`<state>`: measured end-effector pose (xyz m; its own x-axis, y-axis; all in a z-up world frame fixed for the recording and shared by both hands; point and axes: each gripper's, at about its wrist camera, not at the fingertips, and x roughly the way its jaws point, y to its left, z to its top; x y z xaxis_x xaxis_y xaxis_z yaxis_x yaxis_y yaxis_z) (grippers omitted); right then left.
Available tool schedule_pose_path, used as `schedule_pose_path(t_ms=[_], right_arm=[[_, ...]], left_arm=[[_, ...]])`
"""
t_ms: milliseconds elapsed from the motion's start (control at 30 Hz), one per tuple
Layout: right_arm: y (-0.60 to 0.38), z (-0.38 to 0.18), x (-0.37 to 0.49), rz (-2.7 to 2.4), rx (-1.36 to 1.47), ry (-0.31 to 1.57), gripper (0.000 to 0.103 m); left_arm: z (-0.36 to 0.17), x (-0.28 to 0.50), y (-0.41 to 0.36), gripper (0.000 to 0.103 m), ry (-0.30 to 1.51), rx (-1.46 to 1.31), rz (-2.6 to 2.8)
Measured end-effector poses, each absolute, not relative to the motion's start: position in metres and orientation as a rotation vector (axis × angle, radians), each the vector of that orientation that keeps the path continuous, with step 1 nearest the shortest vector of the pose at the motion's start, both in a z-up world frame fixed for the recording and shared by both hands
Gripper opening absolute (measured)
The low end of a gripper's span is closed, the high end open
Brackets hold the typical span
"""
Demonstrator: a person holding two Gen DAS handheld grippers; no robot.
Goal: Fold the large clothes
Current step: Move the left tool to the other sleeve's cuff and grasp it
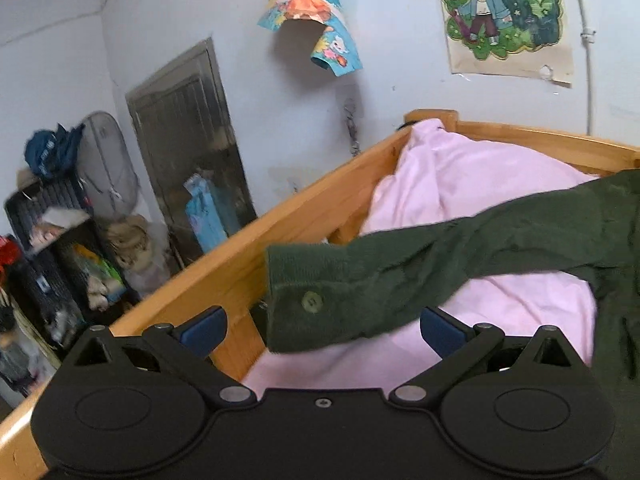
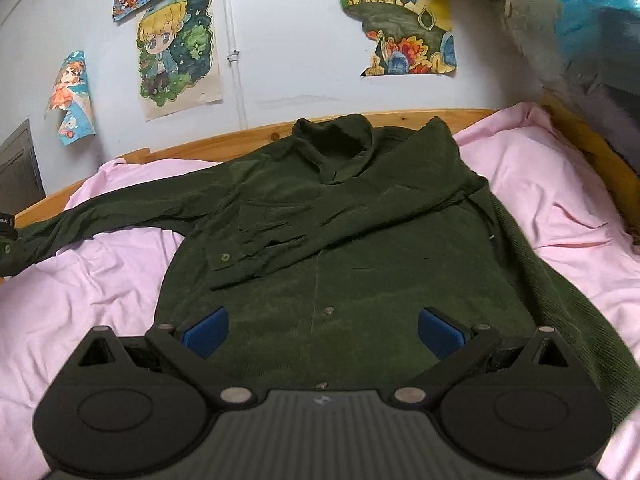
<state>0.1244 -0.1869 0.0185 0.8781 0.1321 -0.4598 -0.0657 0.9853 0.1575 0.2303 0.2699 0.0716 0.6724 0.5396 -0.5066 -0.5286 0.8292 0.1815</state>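
Note:
A dark green button shirt [image 2: 360,240] lies front up on the pink sheet [image 2: 80,288], collar toward the wall. One sleeve is folded across the chest, its cuff [image 2: 226,258] ending near the middle. The other sleeve [image 1: 460,256] stretches out flat toward the bed rail. Its buttoned cuff [image 1: 304,300] lies just ahead of my left gripper [image 1: 322,328], between the open blue pads [image 1: 204,330], and I cannot tell whether they touch it. My right gripper [image 2: 322,330] hovers open over the shirt's lower button placket, holding nothing.
The wooden bed rail [image 1: 224,264] runs close by the outstretched cuff and along the wall [image 2: 400,118]. Beyond it stand cluttered shelves [image 1: 60,248] and a metal door [image 1: 188,140]. Posters hang on the wall. A plastic bag [image 2: 580,20] hangs at the upper right.

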Motion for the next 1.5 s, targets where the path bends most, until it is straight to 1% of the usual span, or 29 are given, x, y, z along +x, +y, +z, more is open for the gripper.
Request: schedule_pose_path(t_ms=[200, 333, 433, 600, 833, 1033, 1200, 1267, 1333, 1400, 1467, 1500], right_arm=[[-0.180, 0.038, 0.107, 0.112, 0.101, 0.439, 0.103], [-0.182, 0.040, 0.117, 0.118, 0.115, 0.428, 0.103], [-0.185, 0.035, 0.134, 0.129, 0.127, 0.438, 0.103], [-0.184, 0.024, 0.172, 0.177, 0.090, 0.445, 0.103], [-0.159, 0.005, 0.210, 0.314, -0.042, 0.384, 0.103], [-0.159, -0.014, 0.225, 0.366, 0.025, 0.382, 0.103], [-0.156, -0.025, 0.221, 0.406, 0.027, 0.392, 0.103], [-0.154, -0.026, 0.220, 0.419, 0.022, 0.385, 0.103], [-0.153, -0.025, 0.219, 0.423, 0.025, 0.382, 0.103], [-0.153, -0.024, 0.219, 0.424, 0.026, 0.379, 0.103], [-0.154, -0.023, 0.218, 0.421, 0.027, 0.370, 0.103], [-0.155, -0.022, 0.218, 0.419, 0.029, 0.369, 0.103]], left_arm=[[0.091, 0.223, 0.268, 0.102, 0.563, 0.067, 0.595], [0.110, 0.235, 0.272, 0.102, 0.563, 0.117, 0.618], [0.116, 0.247, 0.275, 0.102, 0.571, 0.102, 0.623], [0.105, 0.266, 0.278, 0.102, 0.600, 0.086, 0.584], [0.091, 0.299, 0.271, 0.102, 0.638, 0.260, 0.497], [0.092, 0.328, 0.281, 0.102, 0.660, 0.322, 0.407], [0.084, 0.344, 0.294, 0.102, 0.740, 0.416, 0.373], [0.081, 0.350, 0.302, 0.097, 0.782, 0.402, 0.373], [0.078, 0.355, 0.309, 0.088, 0.838, 0.364, 0.356], [0.076, 0.357, 0.310, 0.081, 0.879, 0.332, 0.329], [0.075, 0.359, 0.308, 0.068, 0.917, 0.325, 0.315], [0.073, 0.360, 0.306, 0.052, 0.940, 0.326, 0.305]])
